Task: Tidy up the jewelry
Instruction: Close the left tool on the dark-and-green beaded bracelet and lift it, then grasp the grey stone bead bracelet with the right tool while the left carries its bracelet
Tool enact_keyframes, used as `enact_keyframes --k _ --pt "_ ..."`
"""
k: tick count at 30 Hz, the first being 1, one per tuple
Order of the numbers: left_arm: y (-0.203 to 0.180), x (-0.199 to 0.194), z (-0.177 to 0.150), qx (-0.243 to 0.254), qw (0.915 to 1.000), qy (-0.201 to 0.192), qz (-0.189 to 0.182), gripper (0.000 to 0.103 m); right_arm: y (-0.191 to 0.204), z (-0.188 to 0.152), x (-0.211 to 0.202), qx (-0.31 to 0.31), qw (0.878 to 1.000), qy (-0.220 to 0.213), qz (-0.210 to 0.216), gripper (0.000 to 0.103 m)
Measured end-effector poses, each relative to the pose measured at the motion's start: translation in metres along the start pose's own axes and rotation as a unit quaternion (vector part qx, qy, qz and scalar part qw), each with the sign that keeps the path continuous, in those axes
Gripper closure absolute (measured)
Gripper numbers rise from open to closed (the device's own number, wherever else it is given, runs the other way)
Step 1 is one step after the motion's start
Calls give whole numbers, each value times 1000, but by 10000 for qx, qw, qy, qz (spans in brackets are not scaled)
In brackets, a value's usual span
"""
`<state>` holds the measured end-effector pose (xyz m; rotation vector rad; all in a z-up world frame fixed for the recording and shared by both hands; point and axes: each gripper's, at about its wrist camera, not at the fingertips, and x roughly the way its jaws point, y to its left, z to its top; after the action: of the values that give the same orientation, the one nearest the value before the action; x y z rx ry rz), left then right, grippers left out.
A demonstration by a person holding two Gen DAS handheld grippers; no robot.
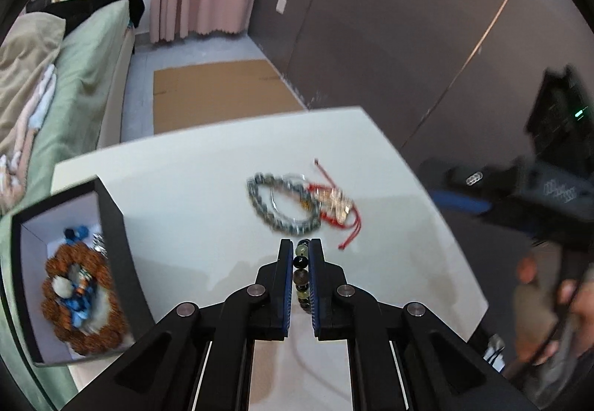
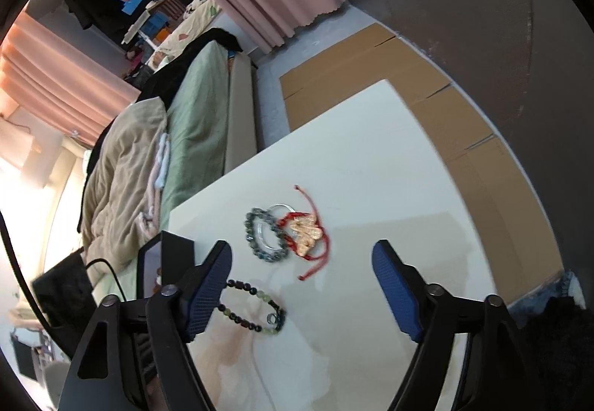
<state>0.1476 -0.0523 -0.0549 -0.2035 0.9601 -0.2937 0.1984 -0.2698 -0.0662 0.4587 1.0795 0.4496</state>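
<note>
My left gripper (image 1: 300, 247) is shut on a dark and pale green bead bracelet (image 1: 301, 273); the same bracelet (image 2: 256, 311) hangs low over the white table (image 2: 371, 158) in the right wrist view. A grey bead bracelet (image 1: 276, 207), a clear bangle and a red cord charm bracelet (image 1: 334, 205) lie together at mid table. They also show in the right wrist view: the grey bracelet (image 2: 264, 236) and the red cord one (image 2: 308, 233). My right gripper (image 2: 302, 262) is open and empty above the table; its body also shows in the left wrist view (image 1: 464, 199).
A black jewelry box (image 1: 70, 273) with a white lining stands at the table's left edge and holds a brown bead bracelet (image 1: 81, 303) and blue beads. A bed (image 2: 193, 129) with green sheets is beyond the table. Cardboard (image 2: 371, 66) lies on the floor.
</note>
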Motion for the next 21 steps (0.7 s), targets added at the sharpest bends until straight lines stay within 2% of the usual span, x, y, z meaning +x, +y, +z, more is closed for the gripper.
enact_keyframes --k 7,12,14,21 --pt "22 -28 15 -346 9985 -380 -177 95 21 2 36 -264 9991 328 77 55" --pt "40 -49 23 -528 9963 -643 -235 95 32 4 61 -440 9978 486 -68 63" --pt "46 -55 24 -590 9954 -708 -251 95 35 5 70 -513 9971 546 -115 69" --pt "71 -75 27 -839 9918 -942 -214 95 44 4 94 -728 9941 608 -518 69"
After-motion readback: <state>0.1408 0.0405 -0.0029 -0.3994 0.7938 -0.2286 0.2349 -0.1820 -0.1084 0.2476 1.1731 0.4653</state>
